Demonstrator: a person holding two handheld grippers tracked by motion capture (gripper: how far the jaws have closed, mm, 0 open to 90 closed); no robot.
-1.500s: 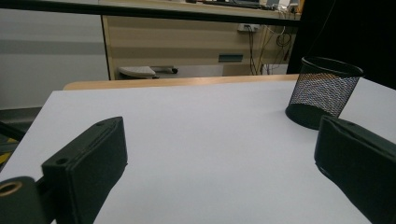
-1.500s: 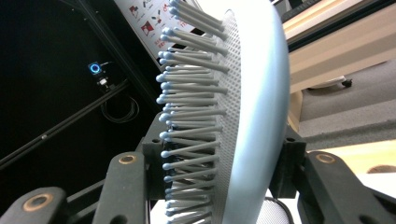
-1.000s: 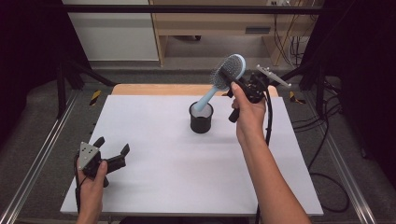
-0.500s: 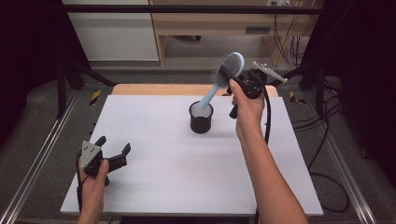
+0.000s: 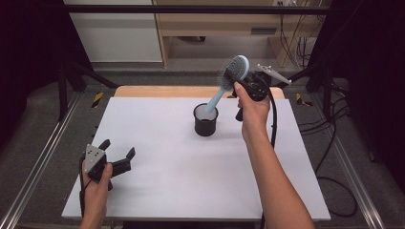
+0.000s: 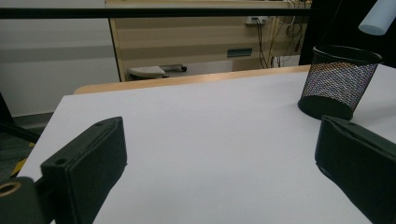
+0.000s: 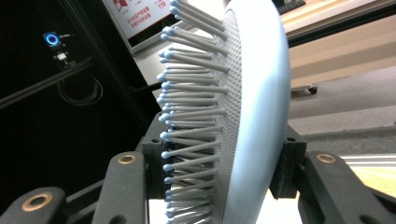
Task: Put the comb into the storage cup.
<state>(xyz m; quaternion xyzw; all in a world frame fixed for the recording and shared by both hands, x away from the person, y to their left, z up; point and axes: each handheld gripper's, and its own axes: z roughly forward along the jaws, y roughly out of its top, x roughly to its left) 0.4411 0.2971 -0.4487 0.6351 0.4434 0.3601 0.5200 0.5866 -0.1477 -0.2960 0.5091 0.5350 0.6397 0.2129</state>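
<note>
**Hairbrush held over the mesh cup**

My right gripper (image 5: 241,81) is clamped on the head of the blue hairbrush (image 5: 228,81), bristles against one jaw, so the handle slants down toward the black mesh pen cup (image 5: 206,120) below it. My left gripper (image 5: 114,155) rests wide apart and empty on the white tabletop (image 5: 191,181), well clear.

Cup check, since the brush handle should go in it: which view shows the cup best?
Left gripper view: the mesh cup is close, its rim plain. High view shows it small, handle tip at its mouth.
</note>
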